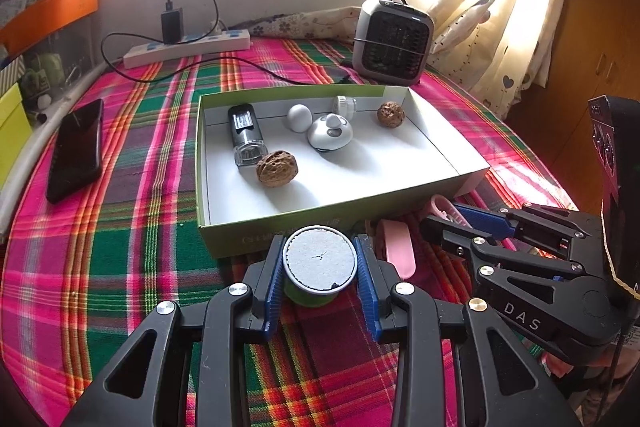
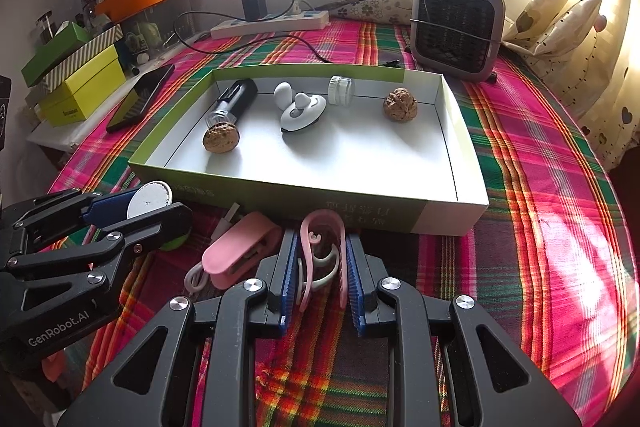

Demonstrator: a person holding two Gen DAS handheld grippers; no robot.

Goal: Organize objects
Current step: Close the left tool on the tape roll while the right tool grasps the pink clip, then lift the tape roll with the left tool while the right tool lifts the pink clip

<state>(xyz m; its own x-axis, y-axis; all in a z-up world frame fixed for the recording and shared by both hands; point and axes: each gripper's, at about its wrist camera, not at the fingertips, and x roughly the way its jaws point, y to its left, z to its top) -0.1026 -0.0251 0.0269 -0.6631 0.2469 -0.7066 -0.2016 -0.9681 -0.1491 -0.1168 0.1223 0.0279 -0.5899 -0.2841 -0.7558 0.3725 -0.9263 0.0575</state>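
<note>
Two grippers work at the box's [image 2: 360, 215] six-o'clock wall. The left gripper [image 1: 320, 269], marked "GenRobot.AI", pinches an upright green spool [image 1: 319, 261], axis vertical. The right gripper [image 2: 322, 267], marked "DAS", is pressed onto a pink clip [image 2: 320, 243] whose long axis points toward twelve o'clock. Both tilt downward. A pink charger [image 2: 236, 251] lies between them on the plaid cloth [image 2: 540, 227].

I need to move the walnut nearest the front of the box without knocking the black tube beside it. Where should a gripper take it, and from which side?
Grip the near walnut across its rounded middle, coming down from above with the fingers at its left and right in the left wrist view. The black tube appears to touch its back left, while the box floor in front and to the right is bare, so approach tilted from the front.
</note>
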